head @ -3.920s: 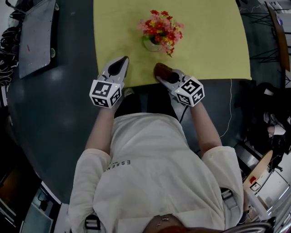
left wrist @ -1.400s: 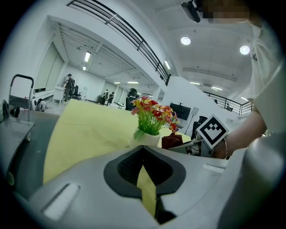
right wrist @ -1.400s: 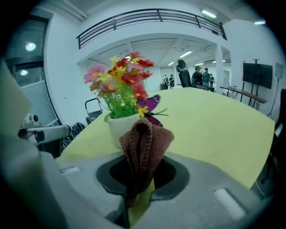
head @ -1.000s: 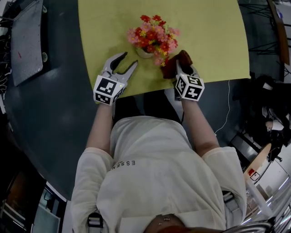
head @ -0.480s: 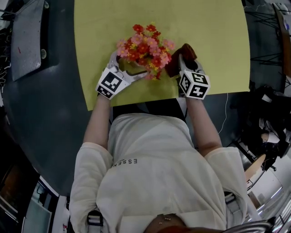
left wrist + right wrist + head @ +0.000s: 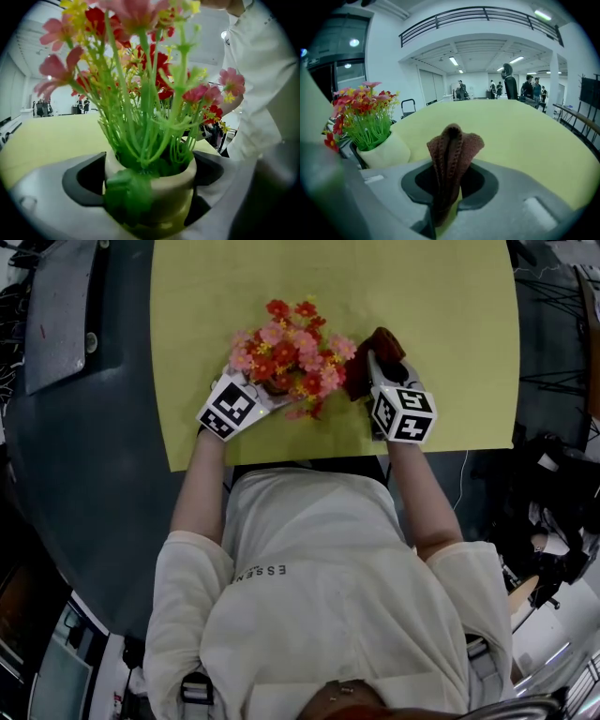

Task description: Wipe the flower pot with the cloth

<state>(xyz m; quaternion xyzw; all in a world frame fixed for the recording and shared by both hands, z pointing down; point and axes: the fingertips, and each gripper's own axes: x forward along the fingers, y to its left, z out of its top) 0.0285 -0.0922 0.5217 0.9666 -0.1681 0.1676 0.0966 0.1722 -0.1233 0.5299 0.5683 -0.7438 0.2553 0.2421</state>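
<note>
Pot (image 6: 176, 185) upright; L gripper (image 6: 150, 174) just opened wide round it; R gripper (image 6: 449, 187) pinches cloth (image 6: 452, 145).

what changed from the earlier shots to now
The left gripper moved from the edge of the table to the flower pot; its jaws have just been opening and now straddle it. The right gripper carried the cloth up beside the flowers. Unchanged: cloth pinched, pot standing on the table.
</note>
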